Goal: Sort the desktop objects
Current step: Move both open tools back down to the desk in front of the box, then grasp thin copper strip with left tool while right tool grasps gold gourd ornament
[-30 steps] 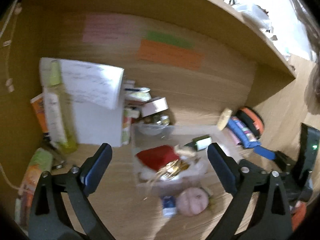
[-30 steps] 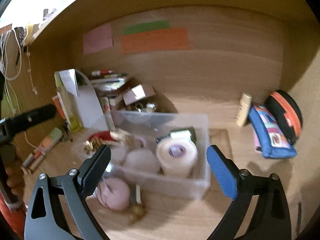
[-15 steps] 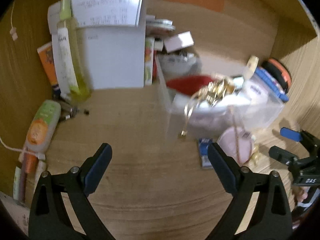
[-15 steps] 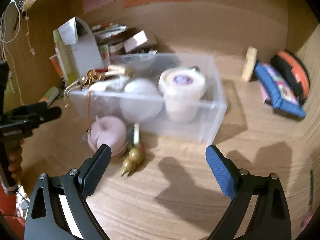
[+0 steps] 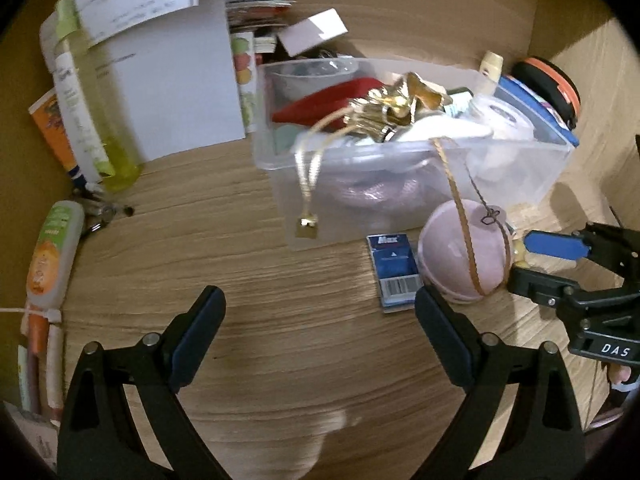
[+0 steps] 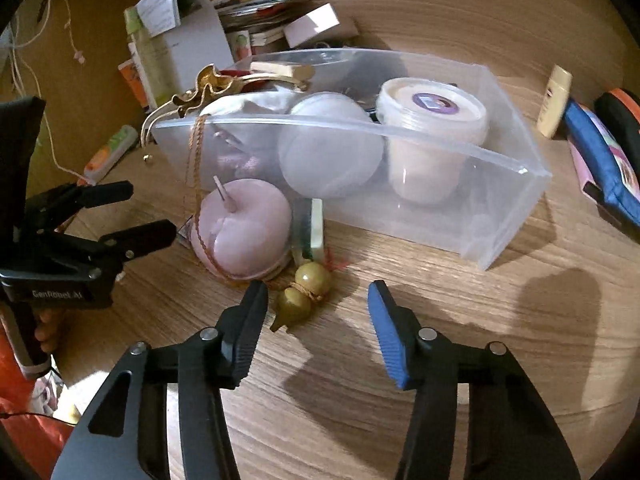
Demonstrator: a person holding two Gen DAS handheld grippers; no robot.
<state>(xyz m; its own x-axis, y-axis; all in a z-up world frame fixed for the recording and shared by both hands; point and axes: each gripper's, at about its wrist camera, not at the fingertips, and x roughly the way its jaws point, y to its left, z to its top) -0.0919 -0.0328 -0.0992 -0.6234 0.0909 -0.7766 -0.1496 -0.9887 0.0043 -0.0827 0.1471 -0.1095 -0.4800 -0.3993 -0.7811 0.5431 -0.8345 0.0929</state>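
Observation:
A clear plastic bin [image 6: 500, 216] [image 5: 532, 168] on the wooden desk holds a white tub [image 6: 432, 120], a white round case [image 6: 328, 148], a red item [image 5: 320, 104] and gold ribbon [image 5: 400, 104]. In front of it lie a pink apple-shaped object [image 6: 244, 228] [image 5: 456, 256], a small olive gourd charm [image 6: 304, 292] and a blue card box [image 5: 394, 272]. My right gripper [image 6: 316, 316] is open, just short of the gourd. My left gripper [image 5: 320, 336] is open and empty over bare desk, left of the pink object.
White paper holder [image 5: 172, 92], yellow-green bottle [image 5: 100, 120] and tubes [image 5: 52, 256] stand at the left. A blue pouch [image 6: 604, 160], an orange-black case [image 5: 548, 88] and a cream tube [image 6: 554, 100] lie right of the bin.
Both grippers dropped lower and closer to the desk. The right one neared the gourd and narrowed somewhat; the left one came nearer the bin's front.

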